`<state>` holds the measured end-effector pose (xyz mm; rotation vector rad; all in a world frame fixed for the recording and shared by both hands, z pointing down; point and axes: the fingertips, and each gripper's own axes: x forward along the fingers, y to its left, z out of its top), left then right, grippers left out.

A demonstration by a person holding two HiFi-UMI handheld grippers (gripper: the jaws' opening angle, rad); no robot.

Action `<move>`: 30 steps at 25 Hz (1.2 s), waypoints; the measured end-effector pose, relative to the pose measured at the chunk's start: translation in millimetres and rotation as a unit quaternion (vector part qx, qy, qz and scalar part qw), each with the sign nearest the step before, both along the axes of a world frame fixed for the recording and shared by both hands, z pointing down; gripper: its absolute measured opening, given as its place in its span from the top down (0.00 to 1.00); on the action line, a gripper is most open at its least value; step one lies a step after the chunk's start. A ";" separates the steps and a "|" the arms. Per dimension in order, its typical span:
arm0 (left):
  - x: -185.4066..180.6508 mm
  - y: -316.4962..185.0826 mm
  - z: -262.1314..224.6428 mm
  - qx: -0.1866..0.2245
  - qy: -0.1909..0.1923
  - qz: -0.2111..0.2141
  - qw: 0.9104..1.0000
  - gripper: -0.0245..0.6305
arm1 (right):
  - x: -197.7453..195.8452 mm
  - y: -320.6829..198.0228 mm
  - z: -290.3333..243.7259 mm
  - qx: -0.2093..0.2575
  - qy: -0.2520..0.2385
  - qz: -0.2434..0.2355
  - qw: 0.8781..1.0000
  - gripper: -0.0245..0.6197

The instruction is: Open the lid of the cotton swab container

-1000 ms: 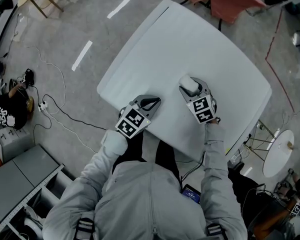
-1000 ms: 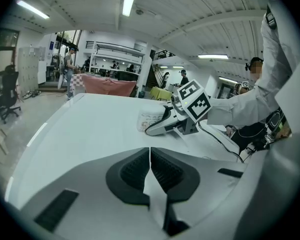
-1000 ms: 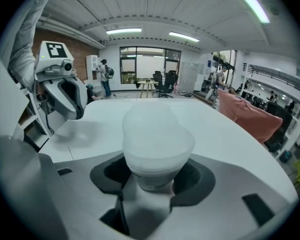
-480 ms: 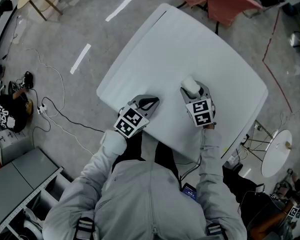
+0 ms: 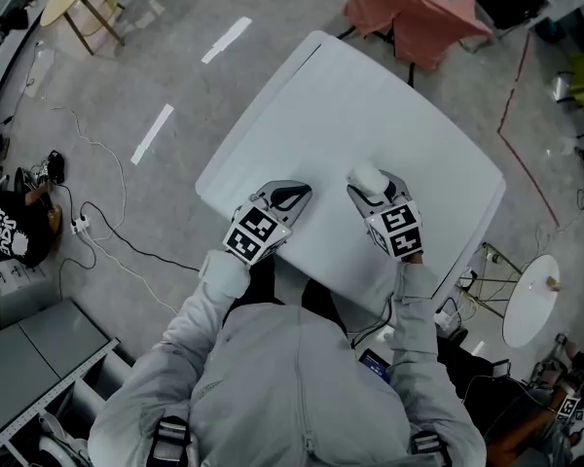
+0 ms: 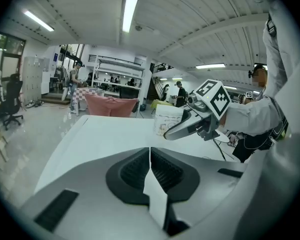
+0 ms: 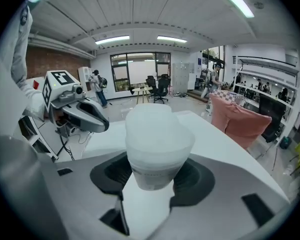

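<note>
White table (image 5: pixel 370 105) on grey floor, otherwise bare. Clamps the cotton swab container (image 7: pixel 152 176) in the right gripper's (image 5: pixel 374 185) wide jaws, near the table's near edge. Shows lid (image 7: pixel 157 126) seemingly on; left gripper (image 6: pixel 150 159) pinched together, empty. Leaves the opening undone.

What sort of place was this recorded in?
Probably a large open lab or workshop hall: a bare concrete floor with tape marks, strip lights on a high ceiling, and office chairs near distant windows.
</note>
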<state>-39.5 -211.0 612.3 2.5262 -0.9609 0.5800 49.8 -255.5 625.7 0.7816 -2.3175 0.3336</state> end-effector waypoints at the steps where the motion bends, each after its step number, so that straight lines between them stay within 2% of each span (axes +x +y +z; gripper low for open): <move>1: -1.9 -0.8 -9.0 0.008 0.002 -0.003 1.000 0.93 | -2.4 4.7 -8.7 0.002 -0.003 -0.004 1.000 0.57; 11: -12.5 -8.4 -79.0 0.071 0.032 -0.016 0.997 0.93 | -16.4 25.2 -92.8 0.028 -0.032 -0.002 0.999 0.57; 21: 20.2 -10.5 -144.2 0.127 0.069 0.029 0.989 0.93 | 5.7 53.2 -167.2 0.058 -0.078 -0.007 0.995 0.57; 30: 39.5 1.4 -176.1 0.166 0.101 0.096 0.976 0.93 | 13.0 74.4 -169.2 0.058 -0.051 -0.044 0.996 0.57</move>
